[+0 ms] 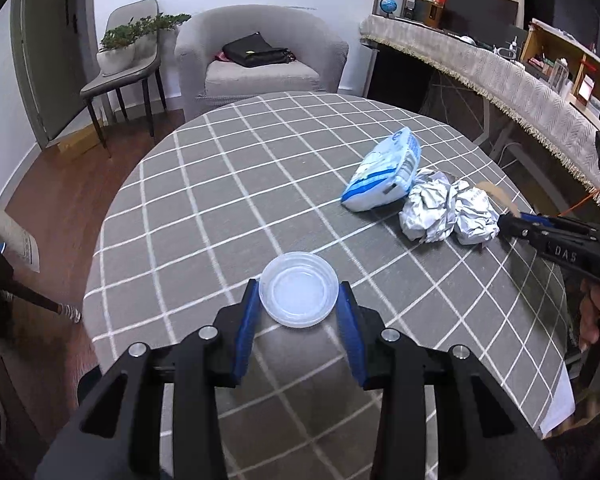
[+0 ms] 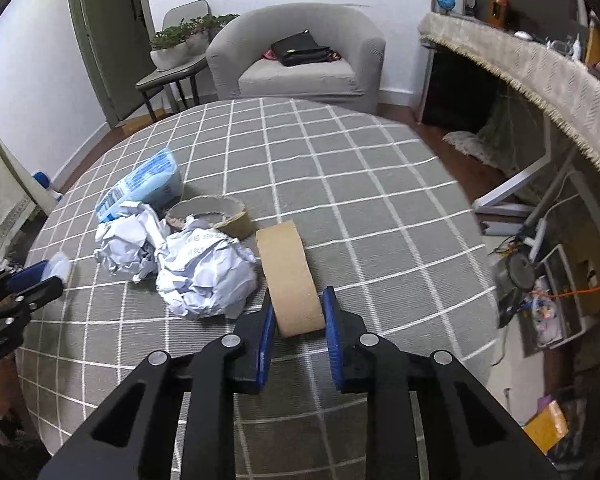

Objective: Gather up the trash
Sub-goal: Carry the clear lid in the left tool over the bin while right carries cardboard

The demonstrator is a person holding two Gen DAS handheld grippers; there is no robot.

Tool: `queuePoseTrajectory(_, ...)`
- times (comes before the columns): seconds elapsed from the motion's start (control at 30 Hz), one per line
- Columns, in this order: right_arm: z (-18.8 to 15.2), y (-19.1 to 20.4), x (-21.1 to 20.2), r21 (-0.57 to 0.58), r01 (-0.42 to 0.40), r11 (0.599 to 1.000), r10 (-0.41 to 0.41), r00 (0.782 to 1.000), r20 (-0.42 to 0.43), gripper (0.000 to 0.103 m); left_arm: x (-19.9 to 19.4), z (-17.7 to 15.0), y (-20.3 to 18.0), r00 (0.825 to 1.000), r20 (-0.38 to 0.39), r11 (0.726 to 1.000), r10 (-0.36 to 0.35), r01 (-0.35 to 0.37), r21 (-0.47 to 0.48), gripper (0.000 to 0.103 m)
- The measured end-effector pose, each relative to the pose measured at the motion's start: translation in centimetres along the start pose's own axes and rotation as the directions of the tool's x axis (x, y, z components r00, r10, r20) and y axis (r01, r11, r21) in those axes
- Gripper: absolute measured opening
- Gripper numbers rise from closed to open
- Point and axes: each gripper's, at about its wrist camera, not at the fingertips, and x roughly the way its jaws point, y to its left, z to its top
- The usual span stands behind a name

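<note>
Your left gripper (image 1: 299, 294) is holding a clear plastic lid (image 1: 299, 289) between its blue pads, one pad against each side of the rim, above the checked tablecloth (image 1: 228, 200). Your right gripper (image 2: 298, 310) is closing on a brown cardboard tape core (image 2: 290, 276); the core is standing on edge between the blue pads, which are sitting right at its two flat sides, so the jaws are narrow and gripping it. The core's far end is reaching away from you along the line of the fingers.

Just left of that core, two crumpled paper balls (image 2: 204, 276) are lying against each other, the nearer one touching the core's side. Behind them a second cardboard ring (image 2: 210, 214) is lying flat, and a blue-and-white plastic packet (image 2: 144, 188) is resting beside it, farther left.
</note>
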Motion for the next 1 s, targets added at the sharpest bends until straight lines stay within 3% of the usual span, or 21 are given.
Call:
queuePoseTrajectory(0.33,-0.4,1.2,-3.2,-0.018,-0.002,1.000,0.003,0.999,0.052,0.023,-2.9,-1.9,4.0,0.999,0.015,0.997,0.029,-0.028,-0.069,0.042)
queuePoseTrajectory(0.67,0.3,6.3,-5.5,-0.074,-0.068,0.995,0.075,0.994,0.085,0.023,-5.3,-3.2,8.1,0.996,0.030,0.988,0.087,-0.083,-0.132,0.042)
queuePoseTrajectory(1.0,0.7,12.7,-5.6,-0.165,-0.161,0.973,0.173,0.983,0.064,0.023,-7.9,-5.3,11.6,0.990,0.049,0.976,0.135,-0.124,-0.178,0.042)
